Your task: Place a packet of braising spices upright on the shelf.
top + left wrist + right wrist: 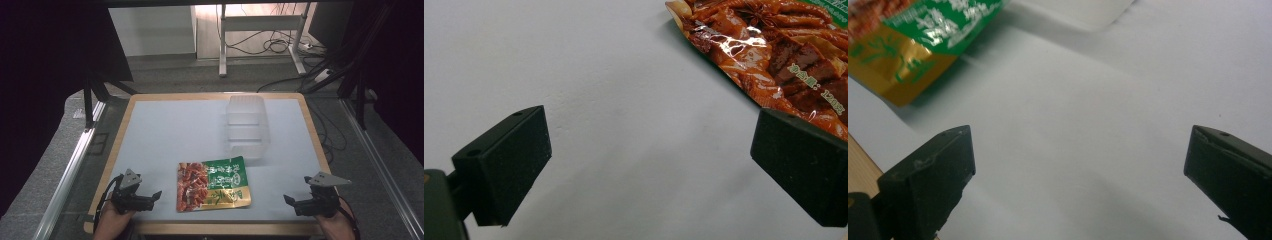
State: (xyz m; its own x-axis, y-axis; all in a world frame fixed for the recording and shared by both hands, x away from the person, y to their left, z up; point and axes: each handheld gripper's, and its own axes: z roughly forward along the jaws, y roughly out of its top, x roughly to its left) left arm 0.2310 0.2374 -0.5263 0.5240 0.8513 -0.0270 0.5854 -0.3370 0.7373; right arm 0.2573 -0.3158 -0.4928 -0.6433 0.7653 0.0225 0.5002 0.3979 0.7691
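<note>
Snack pouch [213, 186] flat on the desk [165, 135], near the front edge, approx. in the middle btw. left gripper [150, 200] and right gripper [295, 204]; clear plastic container [246, 127] just behind it, toward the far side, empty as far as visible. Both grippers with jaws wide apart, nothing btw. them, each resting low by its own front corner, apart from the pouch. In left gripper view, red end of the pouch [774, 45] just beyond 1 jaw; in right gripper view, yellow-green corner [903, 65] further off, at upper left. Probable risks: pouch thin and glossy, lying flat, so jaws likely to slide over the foil or push it along the desk w/o catching an edge. If pinched only at 1 corner, likely to sag and swing, then catch on the container rim. Container light, so a bump from a gripper or the pouch could shift or tip it. With 2 grippers closing from both sides, also possible to buckle the pouch.
</note>
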